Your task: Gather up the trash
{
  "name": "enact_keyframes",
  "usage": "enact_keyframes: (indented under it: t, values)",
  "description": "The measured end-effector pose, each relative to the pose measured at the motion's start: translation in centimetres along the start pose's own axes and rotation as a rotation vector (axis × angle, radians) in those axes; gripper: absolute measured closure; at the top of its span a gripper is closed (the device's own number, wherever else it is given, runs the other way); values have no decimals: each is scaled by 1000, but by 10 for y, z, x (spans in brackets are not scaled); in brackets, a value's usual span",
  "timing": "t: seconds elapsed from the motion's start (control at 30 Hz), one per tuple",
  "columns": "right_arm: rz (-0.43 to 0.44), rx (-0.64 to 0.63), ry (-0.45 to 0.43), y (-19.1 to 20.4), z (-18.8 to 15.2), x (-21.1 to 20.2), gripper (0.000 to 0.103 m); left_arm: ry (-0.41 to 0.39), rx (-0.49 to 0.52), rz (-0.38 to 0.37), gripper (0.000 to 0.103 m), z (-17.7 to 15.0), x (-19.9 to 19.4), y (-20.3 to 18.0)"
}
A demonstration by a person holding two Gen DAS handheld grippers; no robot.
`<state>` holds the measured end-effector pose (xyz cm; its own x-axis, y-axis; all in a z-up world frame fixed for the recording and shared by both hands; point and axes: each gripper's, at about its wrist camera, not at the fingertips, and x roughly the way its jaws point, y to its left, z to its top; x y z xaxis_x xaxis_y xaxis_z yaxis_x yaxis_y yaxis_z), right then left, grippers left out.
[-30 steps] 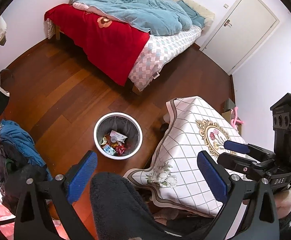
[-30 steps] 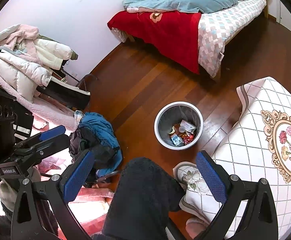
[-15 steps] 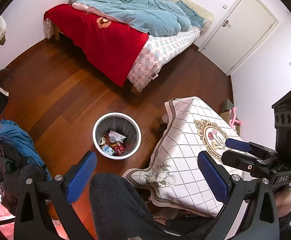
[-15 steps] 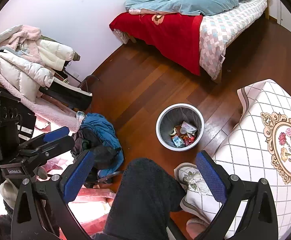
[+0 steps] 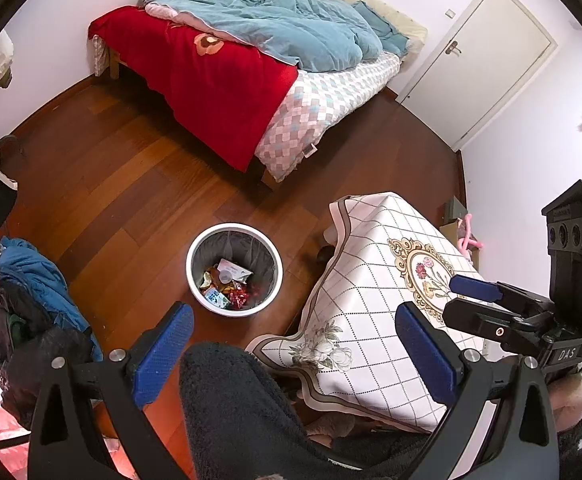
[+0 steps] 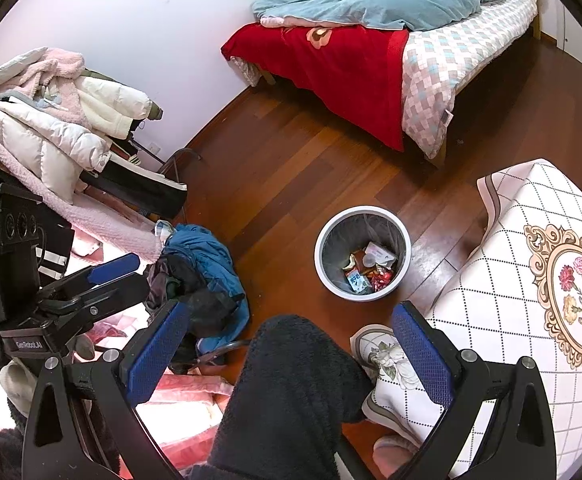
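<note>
A white round trash bin (image 5: 195,264) with a grey liner stands on the wooden floor, and it also shows in the right wrist view (image 6: 323,264). Wrappers and a small carton (image 5: 227,286) lie in its bottom. My left gripper (image 5: 295,350) is open and empty, held high above the floor. My right gripper (image 6: 289,346) is open and empty too. A dark fleece-clad knee (image 6: 291,392) sits between the fingers in both views. The right gripper (image 5: 503,312) appears at the right of the left wrist view, over the table.
A table with a quilted floral cloth (image 5: 371,320) stands right of the bin. A bed (image 5: 251,64) with red and blue covers fills the far side. A pile of clothes (image 6: 199,272) and coats (image 6: 51,128) lies left. A white door (image 5: 479,56) is shut.
Both views have drifted slightly; the right gripper has shifted a little in the left wrist view. The bin and its contents have not moved. Both grippers stay open.
</note>
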<state>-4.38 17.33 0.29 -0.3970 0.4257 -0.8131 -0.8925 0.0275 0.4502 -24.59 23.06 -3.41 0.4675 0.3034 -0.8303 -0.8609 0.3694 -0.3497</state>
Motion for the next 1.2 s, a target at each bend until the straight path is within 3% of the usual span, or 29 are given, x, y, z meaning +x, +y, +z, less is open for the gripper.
enact_keyframes:
  t: [1.2]
  values:
    - [15, -20, 0, 5, 3, -4, 0, -5, 10, -10, 0, -4, -5, 1]
